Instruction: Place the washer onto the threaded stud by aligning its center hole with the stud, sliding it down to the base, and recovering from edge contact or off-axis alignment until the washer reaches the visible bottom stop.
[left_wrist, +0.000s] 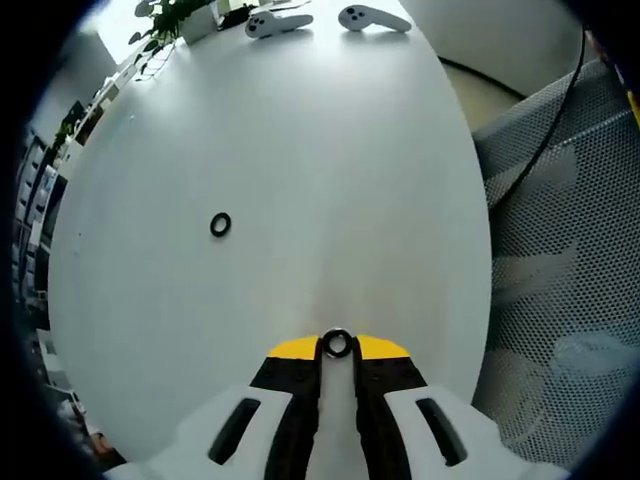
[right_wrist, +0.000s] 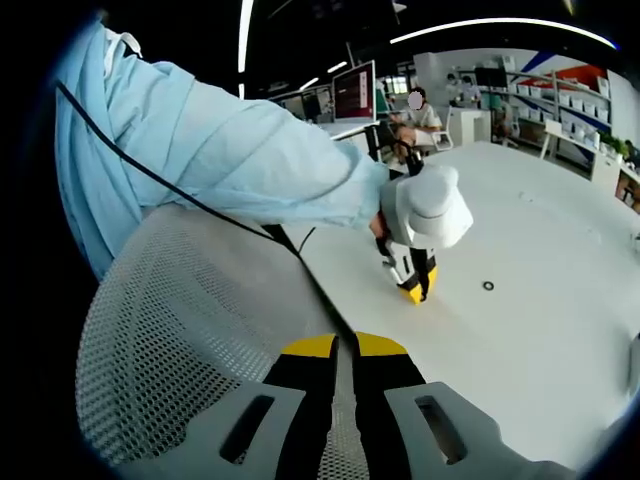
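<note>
In the left gripper view, shelving and a potted plant (left_wrist: 170, 20) are seen far off to the left beyond the fingertips, at the far edge of a broad white table (left_wrist: 300, 150). A second black washer (left_wrist: 220, 225) lies flat on the bare tabletop, ahead of and left of the fingertips, well apart from them. The left gripper (left_wrist: 337, 346) is held low over the table, and a small black washer (left_wrist: 337, 344) is pinched between its yellow-tipped fingers (left_wrist: 295, 348), which are drawn close around it. Two white handheld controllers (left_wrist: 320, 20) rest at the table's far end, ahead of the fingertips, and a grey mesh chair back (left_wrist: 560, 250) crossed by a black cable (left_wrist: 545, 140) is seen to the right. In the right gripper view, the right gripper (right_wrist: 345, 345) is held over the mesh chair (right_wrist: 200, 330) with its fingers pressed together and nothing between them. A pale blue sleeve (right_wrist: 230, 150) reaches in from the left ahead of the fingertips, with the gloved hand and the other gripper tipped down onto the white table (right_wrist: 520, 300). Behind them, desks, a monitor (right_wrist: 355, 92), shelving and a seated person are visible under ceiling strip lights.
</note>
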